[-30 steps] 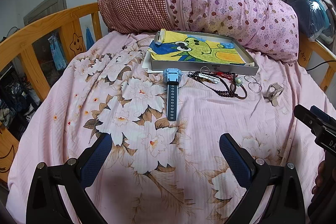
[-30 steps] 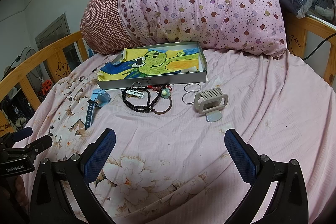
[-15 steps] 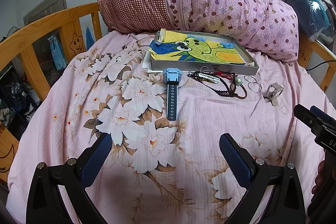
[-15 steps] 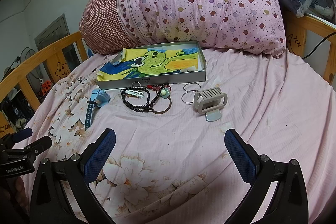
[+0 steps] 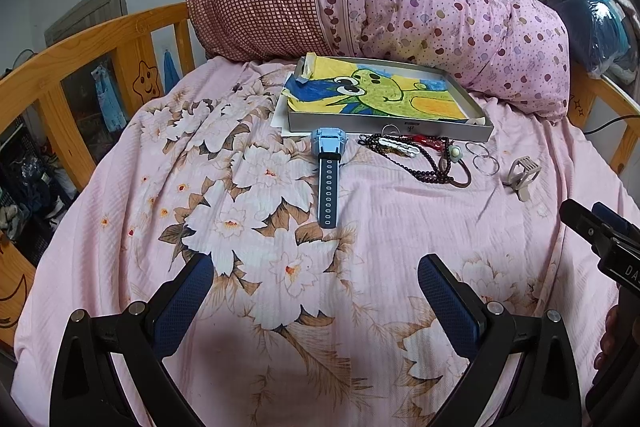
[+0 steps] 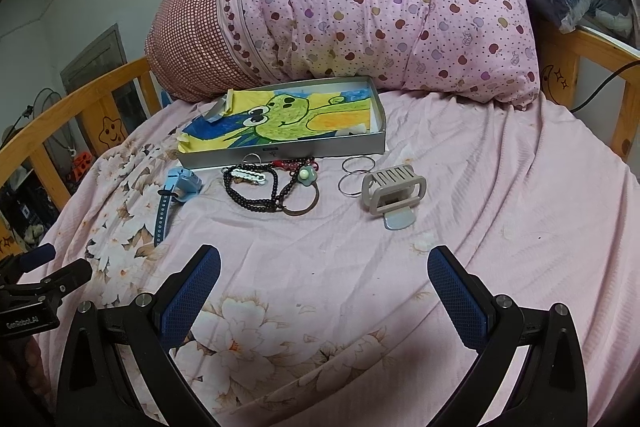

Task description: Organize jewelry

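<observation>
The left gripper (image 5: 316, 291) hangs low over the flowered bedsheet (image 5: 240, 211) with its jaws spread wide and nothing between them; the right gripper (image 6: 324, 287) is just as wide and just as empty. None of the jewelry has been lifted yet: it all lies in a row on the sheet just in front of the shallow grey tray (image 6: 372, 143), which holds only a crayon drawing of a green frog (image 6: 288, 115).

Farthest left is the blue watch (image 5: 326, 163), its strap running toward the left gripper. It looks light and rubbery; the flat strap would likely be the easiest place to pinch. Next comes the dark bead string (image 6: 256, 191), tangled with a white clip (image 6: 250, 175), something red, and a brown hair tie with a pale flower bead (image 6: 305, 175). These are limp and will probably drag each other along if taken together. The two thin metal rings (image 6: 354, 175) lie flat and overlapping, so they look slippery and hard to get under on soft fabric. Farthest right, the beige hair clip (image 6: 394, 187) is stiff and bulky, likely the simplest grasp.

Where the beads end and the red piece begins is hard to make out
</observation>
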A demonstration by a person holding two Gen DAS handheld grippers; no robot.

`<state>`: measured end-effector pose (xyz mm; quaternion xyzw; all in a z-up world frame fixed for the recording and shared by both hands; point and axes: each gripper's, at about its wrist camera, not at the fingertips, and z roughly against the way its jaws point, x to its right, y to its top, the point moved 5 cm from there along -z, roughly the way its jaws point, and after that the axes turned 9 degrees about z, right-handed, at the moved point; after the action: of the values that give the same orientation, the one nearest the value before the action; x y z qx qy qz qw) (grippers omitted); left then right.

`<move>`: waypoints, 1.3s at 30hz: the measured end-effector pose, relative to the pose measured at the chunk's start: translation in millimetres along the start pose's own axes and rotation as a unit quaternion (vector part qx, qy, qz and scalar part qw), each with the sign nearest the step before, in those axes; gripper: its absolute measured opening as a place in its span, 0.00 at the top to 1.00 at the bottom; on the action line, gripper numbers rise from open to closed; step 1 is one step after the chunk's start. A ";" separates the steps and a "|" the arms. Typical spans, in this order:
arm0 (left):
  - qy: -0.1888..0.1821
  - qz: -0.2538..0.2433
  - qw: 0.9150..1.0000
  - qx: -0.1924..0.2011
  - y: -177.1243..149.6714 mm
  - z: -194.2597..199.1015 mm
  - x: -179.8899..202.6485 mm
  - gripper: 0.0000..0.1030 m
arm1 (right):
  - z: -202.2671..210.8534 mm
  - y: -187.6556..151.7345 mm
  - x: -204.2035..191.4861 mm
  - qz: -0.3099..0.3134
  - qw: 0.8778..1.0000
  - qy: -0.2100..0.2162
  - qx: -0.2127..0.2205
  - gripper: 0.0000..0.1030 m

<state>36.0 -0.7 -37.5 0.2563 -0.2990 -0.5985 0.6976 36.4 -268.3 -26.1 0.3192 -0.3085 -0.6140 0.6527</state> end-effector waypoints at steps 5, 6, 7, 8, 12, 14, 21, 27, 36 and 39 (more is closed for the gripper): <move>-0.003 0.005 1.000 -0.013 -10.8 -2.9 2.9 0.00 | -1.1 -0.1 2.6 -0.007 1.000 -0.007 -0.003 0.01; -0.004 0.007 1.000 -0.015 -11.4 -3.2 2.4 0.00 | -1.4 -0.1 3.1 -0.009 1.000 -0.008 -0.003 0.01; -0.008 0.012 1.000 -0.018 -11.4 -4.5 -0.1 0.00 | -2.4 -0.1 3.3 -0.012 1.000 -0.008 -0.004 0.01; -0.010 0.016 1.000 -0.021 -11.1 -5.8 -2.3 0.00 | -2.9 -0.3 3.3 -0.014 1.000 -0.007 -0.004 0.01; -0.013 0.029 0.999 -0.028 -3.2 -13.0 -13.0 0.00 | -9.3 -0.3 2.7 -0.014 1.000 -0.009 -0.011 0.01; -0.018 0.030 0.999 -0.029 0.8 -16.1 -16.5 0.00 | -13.0 -0.5 2.6 -0.014 1.000 -0.008 -0.015 0.01; -0.040 0.024 0.998 -0.043 17.3 -34.6 -20.1 0.00 | -28.1 1.9 -1.8 0.005 0.999 0.002 -0.033 0.01; -0.063 0.017 0.996 -0.058 30.2 -57.7 -20.5 0.00 | -47.5 7.8 -10.8 0.012 0.999 0.034 -0.037 0.01; -0.098 0.019 0.991 -0.085 49.5 -98.3 -18.7 0.00 | -88.9 22.5 -17.3 0.022 0.998 0.053 -0.040 0.01; -0.110 0.020 0.989 -0.092 52.6 -111.0 -15.1 0.00 | -99.3 29.4 -19.4 0.022 0.997 0.062 -0.038 0.01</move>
<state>150.6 22.1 -78.1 0.1177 -0.3225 -0.6342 0.6928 132.0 -244.0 -63.0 0.3249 -0.2513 -0.5895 0.6956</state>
